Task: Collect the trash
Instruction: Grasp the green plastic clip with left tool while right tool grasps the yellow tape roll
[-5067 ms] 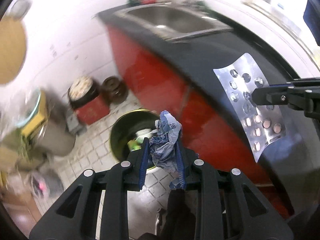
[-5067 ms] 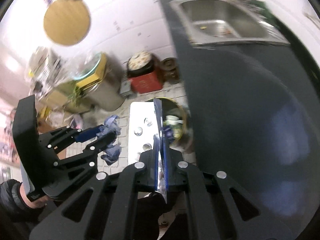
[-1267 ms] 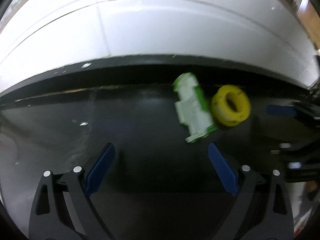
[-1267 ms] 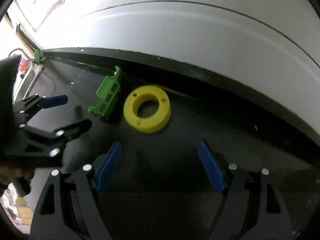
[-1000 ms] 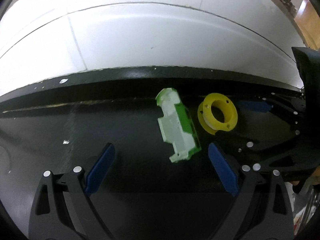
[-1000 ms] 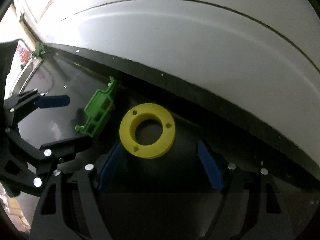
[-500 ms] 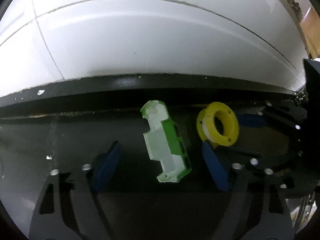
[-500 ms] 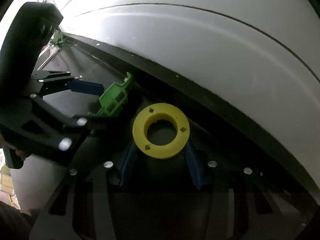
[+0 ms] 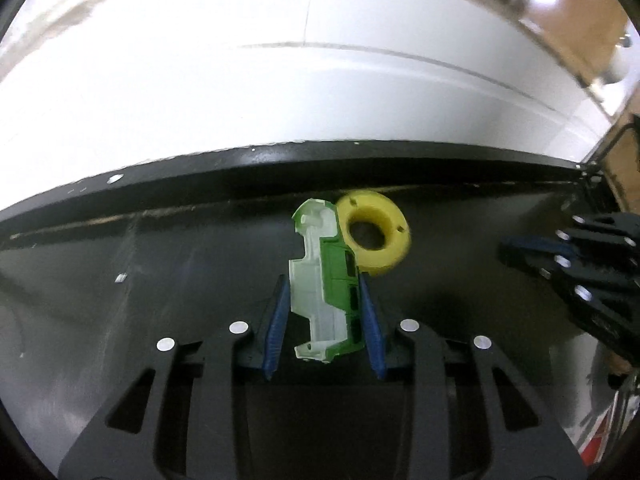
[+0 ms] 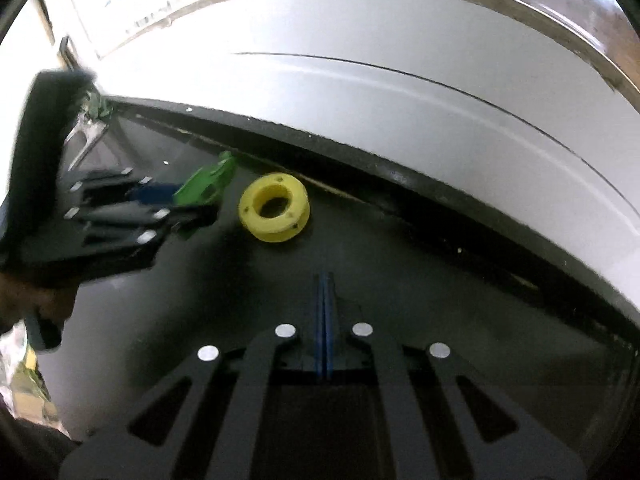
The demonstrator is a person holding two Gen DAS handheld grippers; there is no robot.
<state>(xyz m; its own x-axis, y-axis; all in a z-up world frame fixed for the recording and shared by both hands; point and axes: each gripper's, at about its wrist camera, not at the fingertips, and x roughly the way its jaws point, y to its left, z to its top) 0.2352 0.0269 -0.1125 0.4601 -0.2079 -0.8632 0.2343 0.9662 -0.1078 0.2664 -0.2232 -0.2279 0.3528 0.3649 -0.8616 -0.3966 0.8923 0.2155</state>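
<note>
My left tongs (image 9: 324, 312) grip the green plastic piece (image 9: 326, 280) near the table's (image 9: 160, 280) back edge; my right tongs (image 10: 325, 320) are pressed together, empty, the yellow ring (image 10: 274, 207) lying ahead.

Your left wrist camera sits low behind the left hand-held gripper (image 9: 324, 304), looking forward along its fingers across the dark worktop (image 9: 160, 280) toward the white wall (image 9: 280, 100), very near the green plastic piece (image 9: 332, 280) between the fingers. Your right wrist camera looks the same way from behind the right hand-held gripper (image 10: 325, 312), set a little farther back. Both views share the yellow ring (image 9: 376, 236), the green piece, the worktop's back edge and the wall; each also catches the other hand-held gripper at its side.
</note>
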